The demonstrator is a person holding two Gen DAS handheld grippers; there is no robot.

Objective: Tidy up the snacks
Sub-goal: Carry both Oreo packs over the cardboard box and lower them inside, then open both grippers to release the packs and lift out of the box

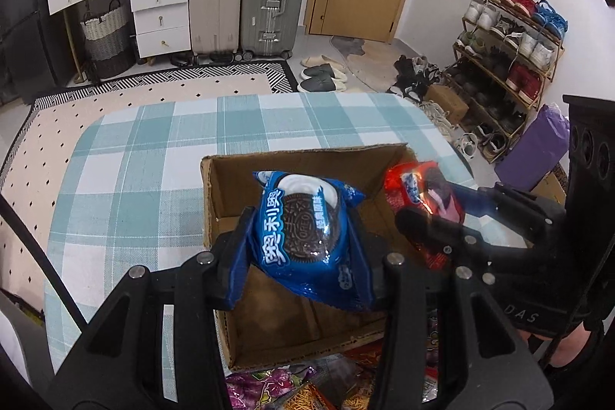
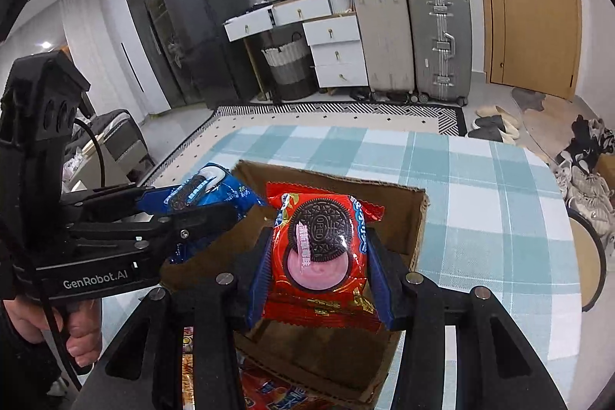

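Note:
My left gripper (image 1: 301,248) is shut on a blue Oreo packet (image 1: 307,229) and holds it above the open cardboard box (image 1: 226,179). My right gripper (image 2: 321,269) is shut on a red Oreo packet (image 2: 321,256) and holds it above the same box (image 2: 417,218). The right gripper with the red packet (image 1: 423,198) shows at the right of the left wrist view. The left gripper with the blue packet (image 2: 209,191) shows at the left of the right wrist view. The box's visible floor looks bare.
The box stands on a table with a teal checked cloth (image 1: 146,156). Loose snack packets (image 1: 284,387) lie on the table in front of the box, also in the right wrist view (image 2: 269,390). Suitcases, drawers and a shoe rack (image 1: 511,52) stand beyond the table.

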